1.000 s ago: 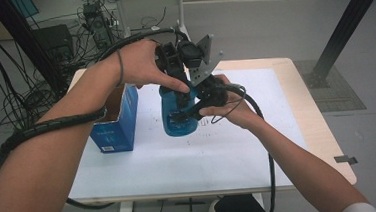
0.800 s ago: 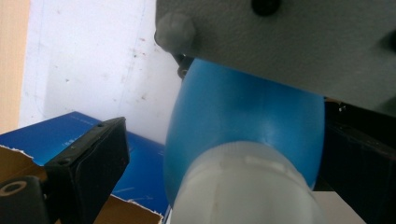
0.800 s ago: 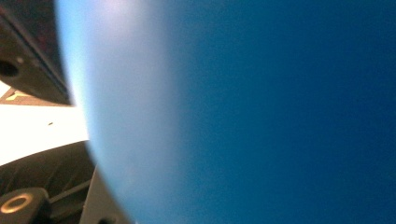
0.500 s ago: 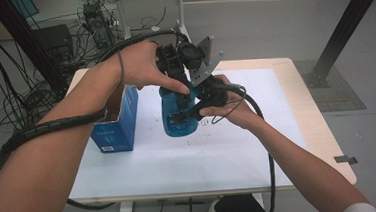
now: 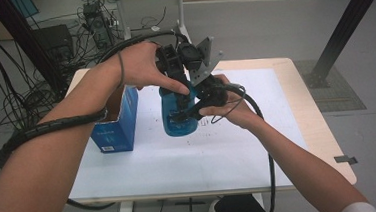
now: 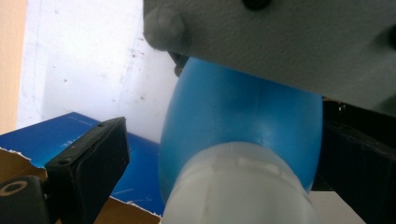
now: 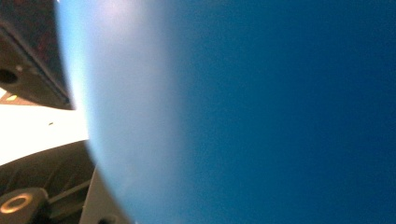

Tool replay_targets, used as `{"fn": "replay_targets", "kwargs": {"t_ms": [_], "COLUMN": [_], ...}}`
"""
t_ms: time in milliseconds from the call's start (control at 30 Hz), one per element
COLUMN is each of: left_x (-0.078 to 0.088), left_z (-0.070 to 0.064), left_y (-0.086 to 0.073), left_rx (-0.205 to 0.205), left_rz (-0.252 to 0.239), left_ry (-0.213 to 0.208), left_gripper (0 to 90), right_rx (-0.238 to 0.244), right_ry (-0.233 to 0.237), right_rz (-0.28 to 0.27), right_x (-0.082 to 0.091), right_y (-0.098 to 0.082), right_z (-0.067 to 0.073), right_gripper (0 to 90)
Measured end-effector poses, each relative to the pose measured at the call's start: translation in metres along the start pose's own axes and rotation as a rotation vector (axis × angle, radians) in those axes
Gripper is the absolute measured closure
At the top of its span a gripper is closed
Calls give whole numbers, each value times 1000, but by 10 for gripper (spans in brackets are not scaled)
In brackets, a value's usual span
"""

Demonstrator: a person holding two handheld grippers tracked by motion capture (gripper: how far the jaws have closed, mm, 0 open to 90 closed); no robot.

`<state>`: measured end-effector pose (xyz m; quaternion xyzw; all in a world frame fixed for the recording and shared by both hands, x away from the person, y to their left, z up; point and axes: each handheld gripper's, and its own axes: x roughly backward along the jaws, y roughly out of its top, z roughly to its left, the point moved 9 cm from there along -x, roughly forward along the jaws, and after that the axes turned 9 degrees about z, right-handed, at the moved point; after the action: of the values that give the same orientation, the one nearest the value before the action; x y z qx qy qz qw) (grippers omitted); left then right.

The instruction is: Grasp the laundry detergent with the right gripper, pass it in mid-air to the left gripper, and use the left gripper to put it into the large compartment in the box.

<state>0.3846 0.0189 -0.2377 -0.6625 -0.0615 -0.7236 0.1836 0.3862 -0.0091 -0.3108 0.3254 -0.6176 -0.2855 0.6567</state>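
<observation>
A blue bottle (image 5: 176, 123) with a white cap (image 6: 233, 186) stands upright on the white mat (image 5: 180, 166). From the right, my right gripper (image 5: 192, 110) is shut on the bottle's body; in the right gripper view the blue wall (image 7: 257, 112) sits tight against one black finger (image 7: 28, 65). Coming down from above, my left gripper (image 5: 175, 84) straddles the cap. In the left gripper view its jaws stand on either side of the cap (image 6: 224, 172), and a gap shows between the left pad (image 6: 93, 168) and the cap, so it is open.
An opened blue cardboard box (image 5: 114, 123) stands just left of the bottle. The right gripper's grey plate (image 6: 280, 37) hangs over the bottle in the left gripper view. Cables trail off the table's left and near sides. The wooden table edge (image 5: 323, 131) lies to the right.
</observation>
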Motion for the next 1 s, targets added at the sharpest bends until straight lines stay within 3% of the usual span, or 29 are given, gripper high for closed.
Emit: {"fn": "replay_targets", "kwargs": {"t_ms": [1000], "left_x": [1], "left_z": [0], "left_y": [-2], "left_rx": [1], "left_rz": [-2], "left_ry": [2], "left_gripper": [56], "right_rx": [-3], "right_ry": [1], "right_rz": [-1], "right_x": [-1], "right_y": [1], "right_z": [1], "right_gripper": [439]}}
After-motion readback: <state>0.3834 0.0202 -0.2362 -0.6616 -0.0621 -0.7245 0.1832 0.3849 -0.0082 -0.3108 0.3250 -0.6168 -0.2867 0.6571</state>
